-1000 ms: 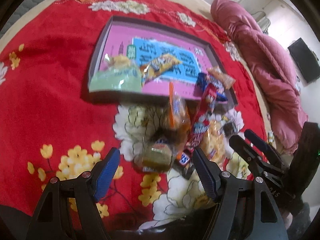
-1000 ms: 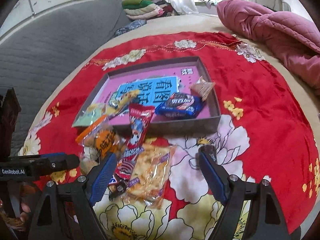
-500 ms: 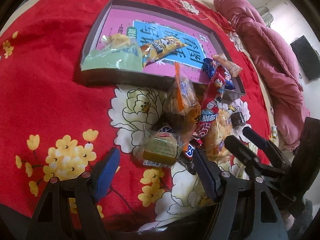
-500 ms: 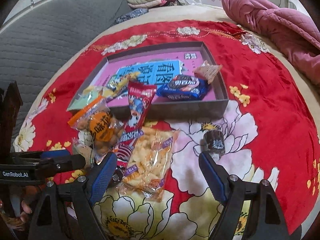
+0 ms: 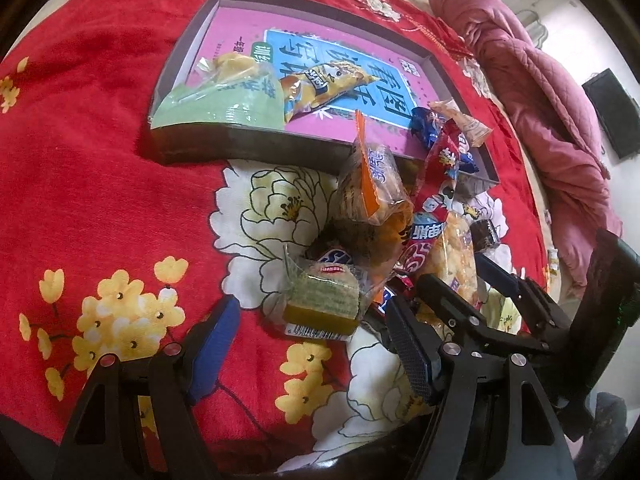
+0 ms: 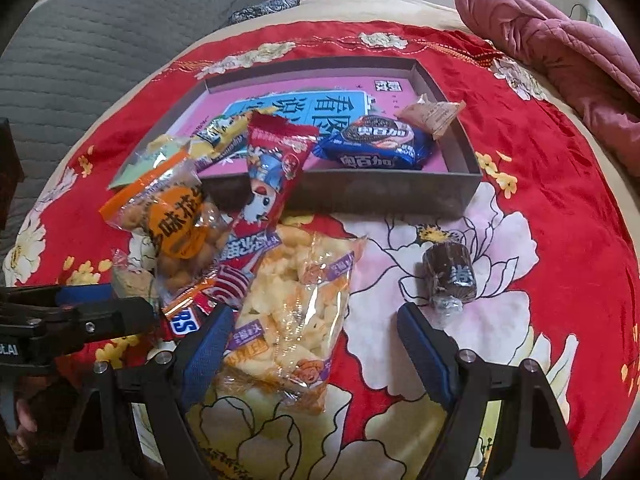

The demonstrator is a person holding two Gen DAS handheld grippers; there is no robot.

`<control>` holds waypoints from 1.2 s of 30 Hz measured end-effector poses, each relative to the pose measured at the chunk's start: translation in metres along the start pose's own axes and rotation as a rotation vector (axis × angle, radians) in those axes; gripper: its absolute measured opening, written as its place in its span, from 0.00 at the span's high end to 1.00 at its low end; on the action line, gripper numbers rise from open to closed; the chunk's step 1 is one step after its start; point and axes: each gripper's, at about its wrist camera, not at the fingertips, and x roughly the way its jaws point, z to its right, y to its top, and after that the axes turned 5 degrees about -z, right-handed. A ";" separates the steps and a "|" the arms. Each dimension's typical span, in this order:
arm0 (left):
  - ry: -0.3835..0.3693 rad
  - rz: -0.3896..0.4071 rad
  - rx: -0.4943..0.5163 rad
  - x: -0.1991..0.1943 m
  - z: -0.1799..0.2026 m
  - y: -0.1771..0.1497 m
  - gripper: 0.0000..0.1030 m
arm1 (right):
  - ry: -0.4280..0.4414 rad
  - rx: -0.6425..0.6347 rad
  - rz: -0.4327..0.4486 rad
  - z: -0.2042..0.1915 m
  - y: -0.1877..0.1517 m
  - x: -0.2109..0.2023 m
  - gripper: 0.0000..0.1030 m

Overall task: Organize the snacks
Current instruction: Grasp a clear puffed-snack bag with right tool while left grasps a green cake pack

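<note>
**Both grippers lining up on the snack pile, nothing gripped yet**

Left gripper [image 5: 310,340] is hovering low at the bottom of the left wrist view, jaws wide apart, empty. The green cake in clear wrap [image 5: 322,302] is sitting right between and just ahead of them, lower centre of the frame. Looks like the pick target.

Right gripper [image 6: 312,338] is also standing wide apart and empty at the bottom of the right wrist view. The puffed-snack bag [image 6: 294,312] is lying between its jaws, with the left pad over the bag's edge. The dark wrapped roll [image 6: 450,276] is sitting just ahead of the right pad, apart from the pile.

The tray [image 6: 384,194] is in the upper centre of both views, on the red floral bedspread [image 5: 80,160]. Already in it: the blue cookie pack [image 6: 380,146], the yellow pack [image 5: 324,84], the pale green pack [image 5: 224,104]. The red sachet [image 6: 276,168] is leaning over the near wall. The orange bag [image 6: 176,224] is piled beside it, still outside.

How I'd do the pick:
- Cake is touching the candy bar and the orange bag behind it. Be closing across its short sides only, so neighbours aren't getting dragged.
- Wrap is slippery and the cake is soft: clamp gently, on the body, not the loose film.
- Keep the two grippers staggered; they are nearly touching at the lower right of the left wrist view.
- Lift clear before crossing the tray wall.
</note>
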 end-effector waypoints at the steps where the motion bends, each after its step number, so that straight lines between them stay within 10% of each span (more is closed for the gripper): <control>1: 0.002 0.000 0.001 0.001 0.001 0.000 0.26 | -0.001 -0.001 0.003 0.000 0.000 0.001 0.19; 15: -0.014 0.030 0.016 0.005 0.002 0.001 0.26 | -0.011 -0.060 0.008 -0.003 -0.003 -0.003 0.52; 23: -0.014 0.025 0.027 0.008 0.003 0.002 0.50 | -0.002 -0.050 0.009 0.001 -0.002 0.003 0.54; 36: -0.017 0.034 0.033 -0.004 0.001 -0.001 0.58 | 0.054 0.024 0.036 0.018 -0.003 -0.013 0.54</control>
